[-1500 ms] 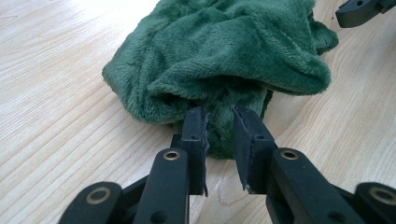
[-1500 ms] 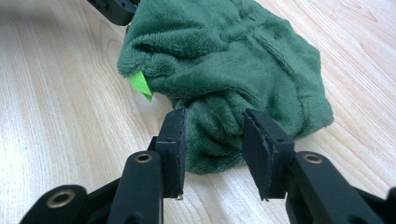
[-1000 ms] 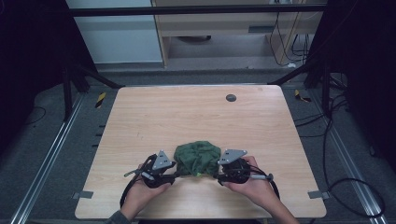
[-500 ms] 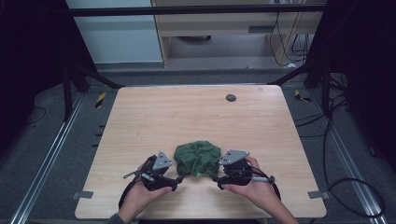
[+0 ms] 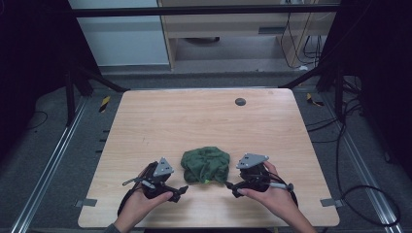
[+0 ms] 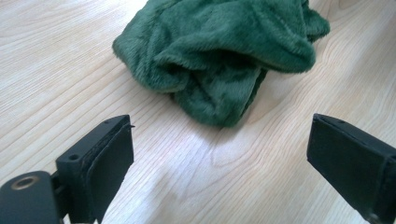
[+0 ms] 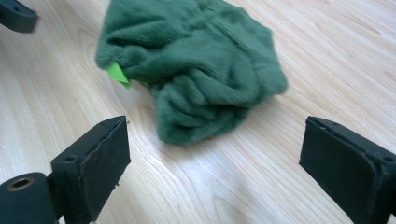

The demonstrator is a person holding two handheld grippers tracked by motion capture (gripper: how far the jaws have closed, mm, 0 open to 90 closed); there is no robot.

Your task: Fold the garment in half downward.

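My left claw (image 5: 183,188) has just been opening and its jaws now stand wide with nothing between them, bare tabletop (image 5: 194,121) below. My right claw (image 5: 230,185) has done the same and grips nothing. Just ahead of both, lying between them, sits the green cloth (image 5: 205,164), a crumpled, plush, dark green bundle clear of either claw's pads. A small bright green tag (image 7: 117,73) pokes from its edge; I can read no writing on it.
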